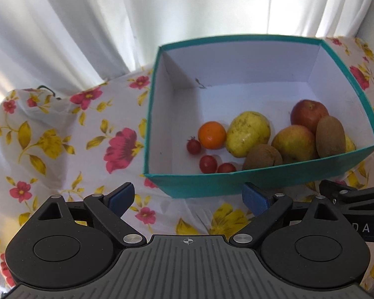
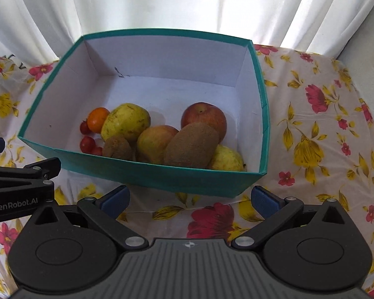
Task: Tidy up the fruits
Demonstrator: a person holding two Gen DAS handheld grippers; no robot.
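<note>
Both grippers empty, jaws spread: left gripper [image 1: 188, 199], right gripper [image 2: 189, 200]. Teal box [image 2: 162, 177] at 12 o'clock. Risk: big kiwi [image 2: 190, 145] leaning on apple [image 2: 204, 118] rolls if nudged; cherry tomatoes [image 1: 208, 163] squash easily.

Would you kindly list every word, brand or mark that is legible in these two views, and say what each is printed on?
"GenRobot.AI": white print on the side of the left tool, seen in the right wrist view.
"DAS": white letters, cut off by the frame edge, on the right tool, seen in the left wrist view.
Dark scribble on the inner wall of the teal box: not readable.
</note>
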